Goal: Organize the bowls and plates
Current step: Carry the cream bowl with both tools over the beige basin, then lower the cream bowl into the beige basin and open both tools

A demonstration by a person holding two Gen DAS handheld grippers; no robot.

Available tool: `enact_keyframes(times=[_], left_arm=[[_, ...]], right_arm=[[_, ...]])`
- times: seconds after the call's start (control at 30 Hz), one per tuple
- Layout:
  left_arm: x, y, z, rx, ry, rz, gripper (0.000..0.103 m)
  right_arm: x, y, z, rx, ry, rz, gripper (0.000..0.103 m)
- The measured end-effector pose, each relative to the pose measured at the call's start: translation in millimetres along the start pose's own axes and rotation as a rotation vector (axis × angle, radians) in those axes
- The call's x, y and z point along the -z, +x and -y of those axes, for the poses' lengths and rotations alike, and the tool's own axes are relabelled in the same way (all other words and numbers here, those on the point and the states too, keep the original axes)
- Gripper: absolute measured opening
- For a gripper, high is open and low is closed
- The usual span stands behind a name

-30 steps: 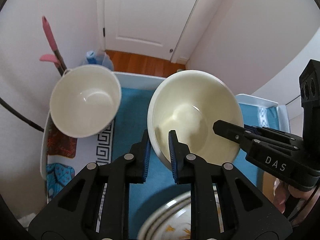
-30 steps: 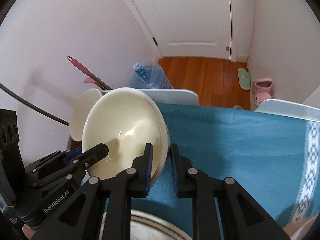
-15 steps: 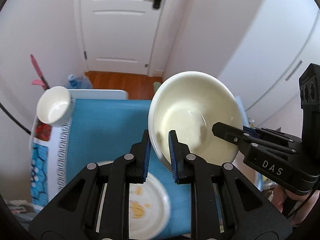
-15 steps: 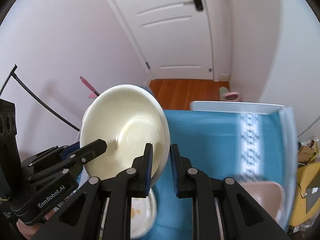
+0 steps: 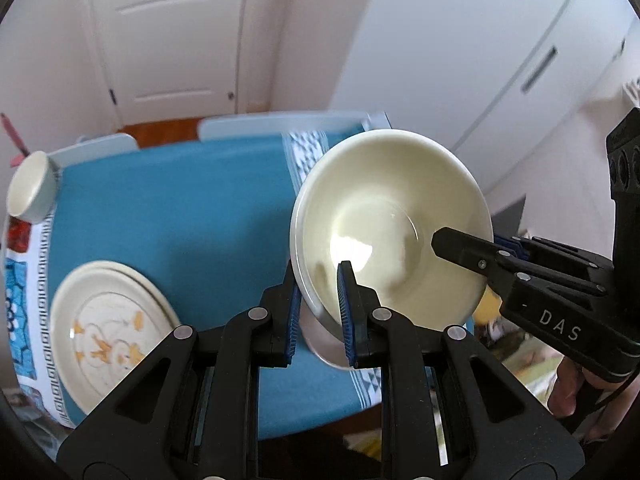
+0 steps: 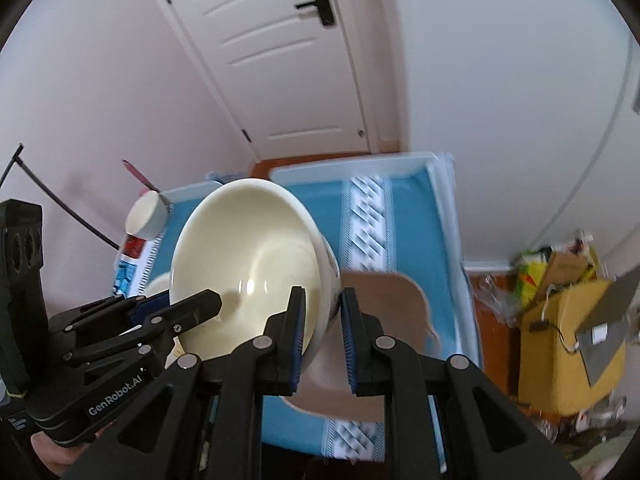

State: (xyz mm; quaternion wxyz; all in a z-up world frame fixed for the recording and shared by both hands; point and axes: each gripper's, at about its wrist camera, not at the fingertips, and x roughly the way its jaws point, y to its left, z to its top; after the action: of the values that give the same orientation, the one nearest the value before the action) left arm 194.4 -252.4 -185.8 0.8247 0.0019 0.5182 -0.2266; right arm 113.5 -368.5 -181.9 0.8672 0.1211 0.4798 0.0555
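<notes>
A large cream bowl [image 5: 392,220] hangs tilted above the blue-clothed table [image 5: 172,216], held from two sides. My left gripper [image 5: 318,300] is shut on its near rim. A finger of my right gripper [image 5: 460,248] reaches in over the opposite rim. In the right wrist view the same bowl [image 6: 248,256] is pinched at its rim by my right gripper [image 6: 322,320], and the left gripper [image 6: 192,312] clamps the other side. A plate with an orange pattern [image 5: 108,332] lies at the table's left. A small white bowl [image 5: 30,188] stands at the far left corner.
A pinkish-beige basin [image 6: 392,312] lies on the cloth under and beyond the held bowl. The table's right edge [image 6: 452,248] is close, with cardboard boxes and clutter [image 6: 568,340] on the floor beyond. A white door [image 6: 280,60] and walls stand behind the table.
Both grippers have carried the cream bowl rightward across the table and a little upward. The small bowl and the patterned plate have fallen away to the left; the beige basin has come under the bowl.
</notes>
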Motion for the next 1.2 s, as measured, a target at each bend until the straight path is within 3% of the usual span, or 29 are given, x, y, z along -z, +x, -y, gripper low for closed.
enact_keyframes(times=[0.27, 0.57, 0.83, 1.2], left_arm=[[15, 59, 11, -0.015, 0.072, -0.170, 0.016], [11, 104, 13, -0.041, 0.162, -0.271, 0.016], [8, 122, 15, -0.081, 0.233, -0.299, 0.016], [7, 130, 15, -0.085, 0.257, -0.310, 0.016]], right_arm=[[37, 41, 43, 0.006, 0.130, -0.109, 0.016], [52, 76, 67, 0.017, 0.234, -0.176, 0.016], [52, 89, 69, 0.051, 0.239, -0.222, 0.016], [55, 97, 68, 0.085, 0.246, -0.258, 0.016]])
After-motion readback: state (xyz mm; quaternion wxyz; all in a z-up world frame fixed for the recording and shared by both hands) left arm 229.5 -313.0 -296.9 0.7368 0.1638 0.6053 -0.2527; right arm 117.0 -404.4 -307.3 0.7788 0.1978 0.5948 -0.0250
